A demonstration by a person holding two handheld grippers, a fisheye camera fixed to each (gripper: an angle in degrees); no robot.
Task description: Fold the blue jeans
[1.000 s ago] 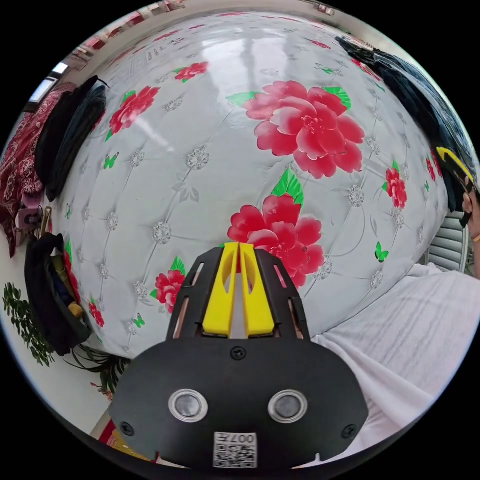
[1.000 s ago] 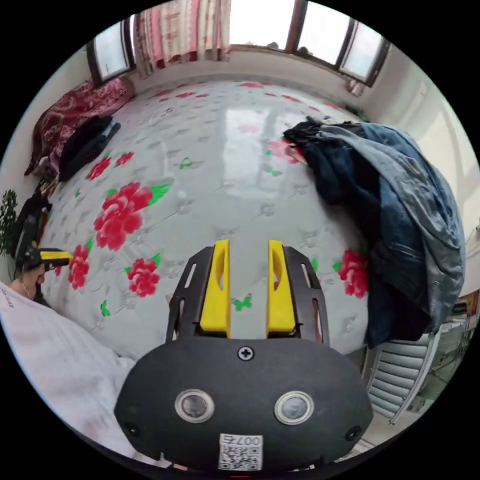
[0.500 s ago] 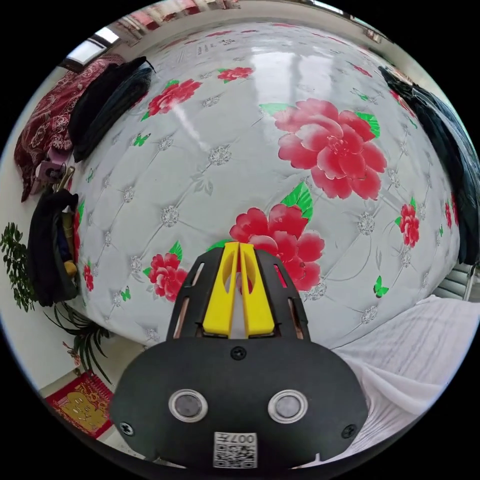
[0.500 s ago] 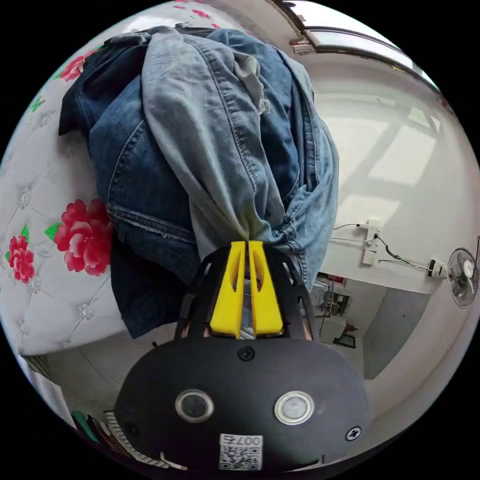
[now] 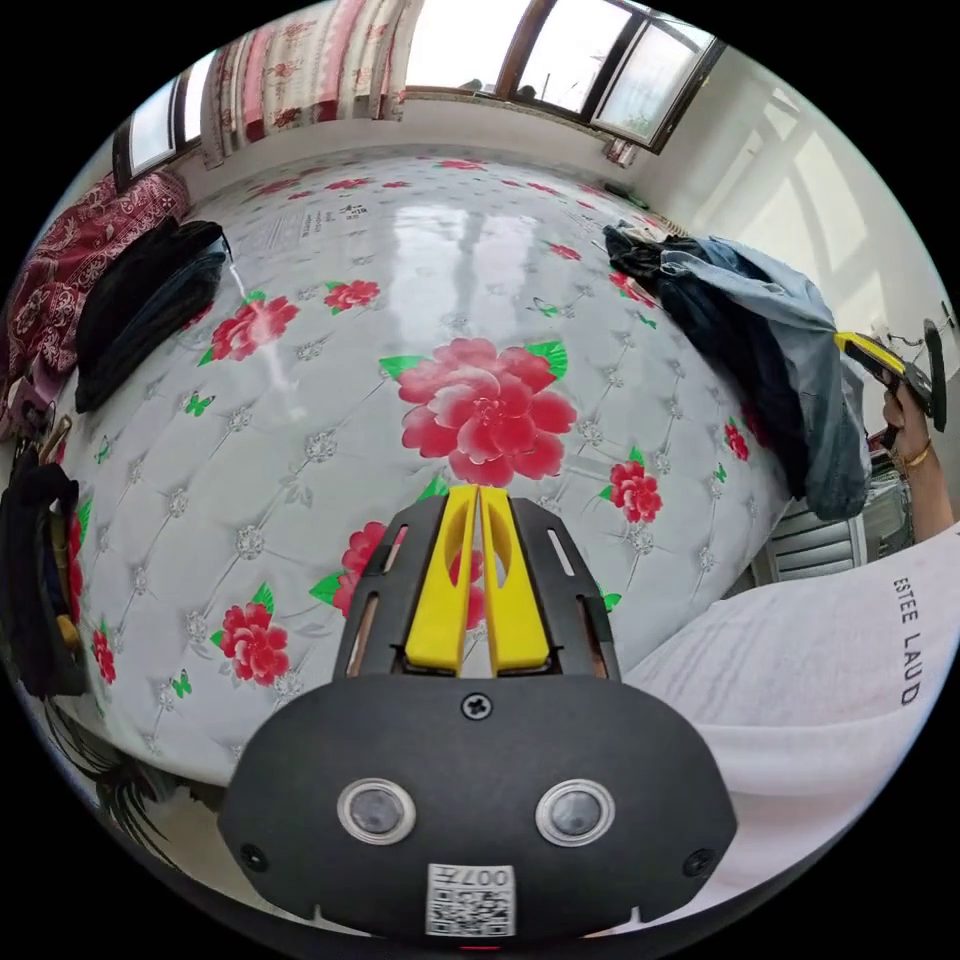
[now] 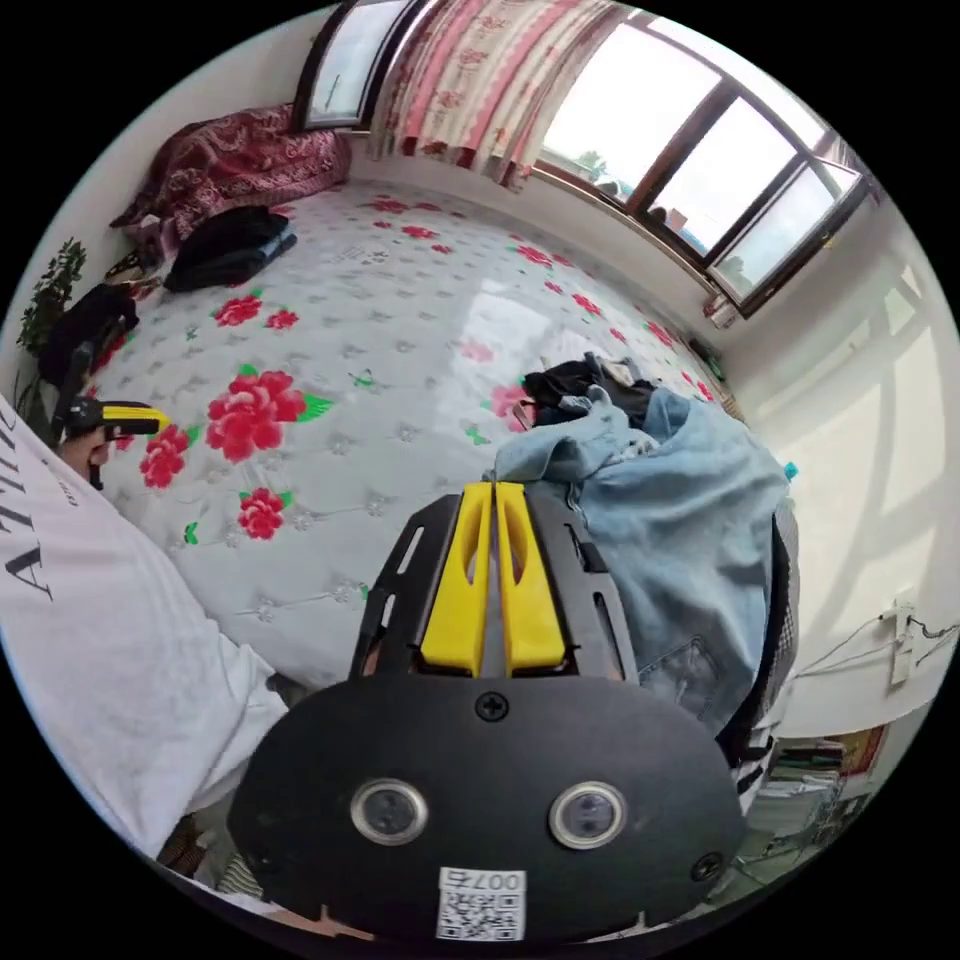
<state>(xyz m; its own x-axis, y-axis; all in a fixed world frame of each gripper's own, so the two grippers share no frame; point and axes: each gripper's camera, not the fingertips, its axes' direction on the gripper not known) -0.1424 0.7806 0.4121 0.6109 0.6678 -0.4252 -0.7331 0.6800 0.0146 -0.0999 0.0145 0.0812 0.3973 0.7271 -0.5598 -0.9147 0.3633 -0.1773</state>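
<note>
Left gripper (image 5: 478,490): two yellow jaws closed together with nothing between them, held above the bed (image 5: 330,400). It also shows at the left edge of the right gripper view (image 6: 150,418), in a hand (image 6: 80,452).

Right gripper (image 6: 493,487): two yellow jaws pressed together on a light-blue fold of the jeans (image 6: 680,520), the cloth bunching at the jaw tips. Seen from the left gripper view (image 5: 862,350), it sits at the far right with the denim (image 5: 800,340) running up to it; one hand (image 5: 905,415) holds it.

Jeans: one light-blue pair, topmost on a heap of darker clothes (image 6: 575,385) at the bed's edge, draped partly over the side.

Bed: one, white quilted cover with red flowers and small green butterflies.

Also on the bed: one dark folded pile (image 6: 228,245) at the far side; one dark-red patterned blanket (image 6: 235,165) just beyond it.

Person: one, in a white shirt (image 5: 800,690).

Room: windows (image 6: 700,140) with a pink curtain (image 6: 490,90); one plant (image 6: 50,300).
</note>
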